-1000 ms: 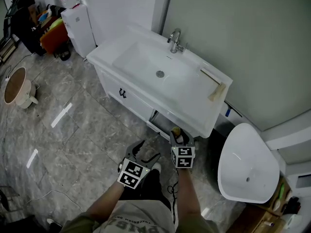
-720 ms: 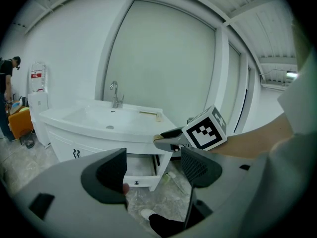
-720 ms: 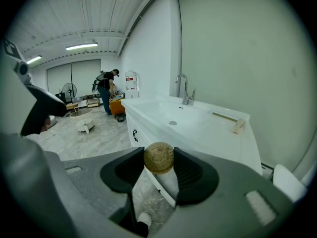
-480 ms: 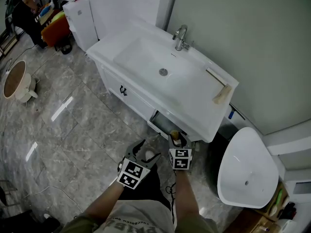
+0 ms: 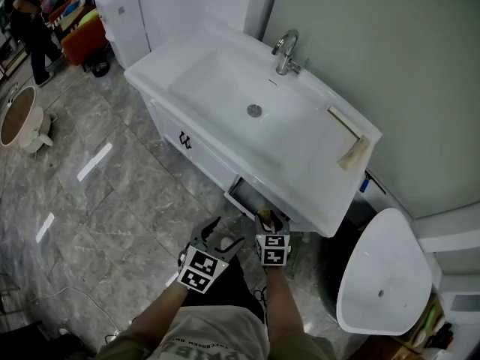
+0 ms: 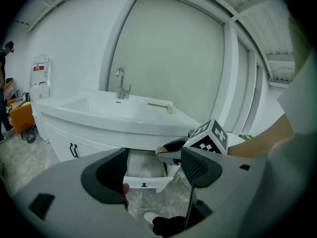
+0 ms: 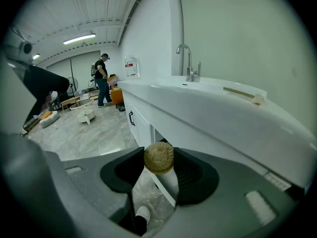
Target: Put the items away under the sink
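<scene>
My right gripper (image 5: 268,221) is shut on a round tan item (image 7: 159,157) with a stamped face; its jaws press it from both sides. It hangs just in front of the open white drawer (image 5: 250,196) under the sink (image 5: 247,103). To its left my left gripper (image 5: 220,238) stands open, with nothing between its fingers. In the left gripper view the open drawer (image 6: 143,170) shows past the left gripper (image 6: 153,177), and the right gripper (image 6: 208,138) with the tan item (image 6: 161,150) hovers over the drawer's right side.
The white vanity has a closed door with a dark handle (image 5: 184,139) left of the drawer. A tap (image 5: 286,51) and a long wooden brush (image 5: 349,137) are on the counter. A white toilet (image 5: 382,283) stands at the right. A person (image 7: 101,78) stands far off.
Both grippers have sunk lower and closer to the open drawer, the right one still carrying the tan item. My view has shifted so more of the drawer shows.
</scene>
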The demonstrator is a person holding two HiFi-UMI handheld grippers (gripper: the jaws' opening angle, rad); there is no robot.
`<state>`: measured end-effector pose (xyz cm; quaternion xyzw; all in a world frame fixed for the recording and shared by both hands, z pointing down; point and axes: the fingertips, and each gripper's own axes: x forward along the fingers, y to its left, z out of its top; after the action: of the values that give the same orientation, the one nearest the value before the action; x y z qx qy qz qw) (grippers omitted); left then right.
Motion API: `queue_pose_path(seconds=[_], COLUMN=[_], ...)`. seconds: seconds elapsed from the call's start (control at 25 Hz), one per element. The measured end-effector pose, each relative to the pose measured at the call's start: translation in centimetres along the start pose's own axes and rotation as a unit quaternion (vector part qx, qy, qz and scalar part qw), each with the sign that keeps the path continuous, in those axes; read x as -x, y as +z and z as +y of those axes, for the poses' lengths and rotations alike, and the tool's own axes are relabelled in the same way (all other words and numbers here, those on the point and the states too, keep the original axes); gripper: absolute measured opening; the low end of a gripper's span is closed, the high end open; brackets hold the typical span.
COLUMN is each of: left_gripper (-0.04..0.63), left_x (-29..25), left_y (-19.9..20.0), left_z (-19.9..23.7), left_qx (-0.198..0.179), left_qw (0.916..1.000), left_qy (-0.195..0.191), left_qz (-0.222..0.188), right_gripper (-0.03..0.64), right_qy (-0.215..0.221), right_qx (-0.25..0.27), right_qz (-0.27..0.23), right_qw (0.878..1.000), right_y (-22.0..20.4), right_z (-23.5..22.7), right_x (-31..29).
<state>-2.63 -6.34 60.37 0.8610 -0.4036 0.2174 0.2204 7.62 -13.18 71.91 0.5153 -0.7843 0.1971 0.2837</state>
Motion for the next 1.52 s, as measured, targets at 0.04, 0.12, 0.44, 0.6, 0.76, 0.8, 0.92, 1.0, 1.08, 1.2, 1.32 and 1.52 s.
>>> queue_pose_path(seconds=[0.04, 0.12, 0.44, 0.6, 0.76, 0.8, 0.92, 1.0, 1.08, 1.2, 1.32, 1.52], left_gripper=[0.33, 0.33, 0.33, 0.33, 0.33, 0.33, 0.33, 0.33, 0.33, 0.33, 0.33, 0.33], left_x=[-0.8, -2.5, -8.0, -10.2, -12.2, -12.7, -13.7, -14.2, -14.8, -15.4, -16.0, -16.9], left_y=[-0.7, -2.0, -7.4, -9.2, -10.1, -10.3, -10.9, -11.3, -11.6, -12.1, -12.4, -12.9], left_z=[0.4, 1.3, 2.8, 3.6, 4.6, 4.8, 5.4, 5.7, 6.0, 6.3, 6.8, 7.2], left_qx=[0.0, 0.001, 0.009, 0.008, 0.007, 0.006, 0.006, 0.007, 0.007, 0.01, 0.012, 0.009], left_qw=[1.0, 1.0, 0.9999, 0.9999, 0.9999, 0.9999, 0.9999, 0.9999, 0.9999, 0.9998, 0.9998, 0.9996], left_qy=[0.001, 0.004, 0.002, -0.002, -0.002, -0.003, -0.003, -0.003, -0.003, -0.005, -0.005, -0.006], left_qz=[0.0, 0.001, 0.009, 0.012, 0.012, 0.013, 0.015, 0.014, 0.01, 0.017, 0.018, 0.024], right_gripper=[0.187, 0.187, 0.187, 0.187, 0.187, 0.187, 0.187, 0.187, 0.187, 0.187, 0.187, 0.187], right_qy=[0.001, 0.003, 0.005, 0.002, 0.007, 0.007, 0.004, 0.008, 0.015, 0.016, 0.017, 0.017], right_qx=[0.001, 0.003, 0.005, 0.012, 0.01, 0.016, 0.039, 0.039, 0.038, 0.048, 0.061, 0.07], right_qz=[0.0, 0.003, 0.011, 0.017, 0.014, 0.015, 0.024, 0.034, 0.045, 0.061, 0.079, 0.113], right_qw=[1.0, 1.0, 1.0, 1.0, 1.0, 1.0, 0.999, 0.999, 0.998, 0.997, 0.995, 0.991], right_y=[-0.6, -2.0, -6.6, -7.9, -8.3, -8.4, -9.2, -9.6, -10.0, -10.4, -11.2, -12.2], right_z=[-0.2, -0.5, -2.1, -2.7, -2.8, -2.9, -3.6, -3.6, -3.5, -3.6, -3.9, -4.4], right_x=[-1.0, -2.8, -9.3, -11.9, -14.3, -14.9, -16.5, -17.3, -18.1, -19.0, -20.2, -21.4])
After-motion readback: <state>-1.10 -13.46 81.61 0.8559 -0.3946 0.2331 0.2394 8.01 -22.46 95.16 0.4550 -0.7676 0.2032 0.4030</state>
